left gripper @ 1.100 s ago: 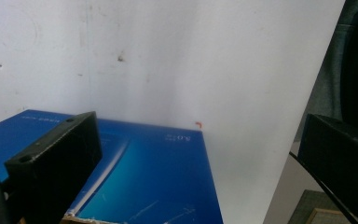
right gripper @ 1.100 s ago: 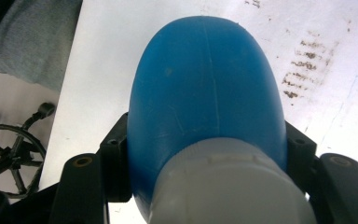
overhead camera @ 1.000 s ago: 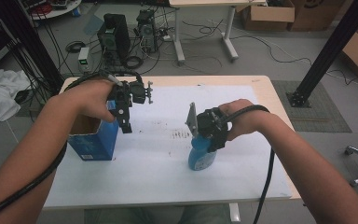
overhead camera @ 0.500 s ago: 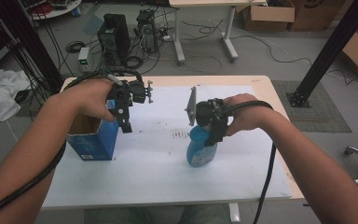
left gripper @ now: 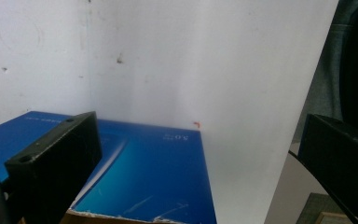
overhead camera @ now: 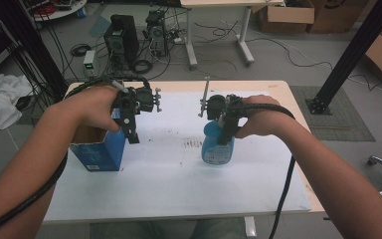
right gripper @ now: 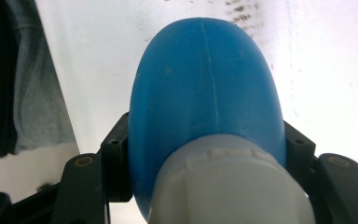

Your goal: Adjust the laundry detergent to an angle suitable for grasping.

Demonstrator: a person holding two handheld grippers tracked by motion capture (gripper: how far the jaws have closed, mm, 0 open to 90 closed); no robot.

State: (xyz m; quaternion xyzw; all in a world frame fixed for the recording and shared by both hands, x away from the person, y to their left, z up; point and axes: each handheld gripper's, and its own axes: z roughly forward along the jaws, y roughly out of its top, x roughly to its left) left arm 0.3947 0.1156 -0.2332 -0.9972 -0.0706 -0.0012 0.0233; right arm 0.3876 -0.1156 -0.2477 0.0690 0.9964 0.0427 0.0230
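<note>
The right gripper (overhead camera: pixel 225 135) has its jaws closed against both sides of a blue bottle (overhead camera: pixel 217 145) with a white cap (right gripper: pixel 230 186), held upright on the white sheet (overhead camera: pixel 179 184) right of centre. The left gripper (overhead camera: pixel 132 133) hangs with jaws spread wide and empty over the near edge of an open blue carton (overhead camera: pixel 98 152) at the table's left. White print on the carton's face (left gripper: pixel 177 136) is too blurred to read, possibly numerals.

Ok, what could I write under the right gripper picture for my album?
Right tongs squeeze a blue bottle with a white cap above the white table.
</note>
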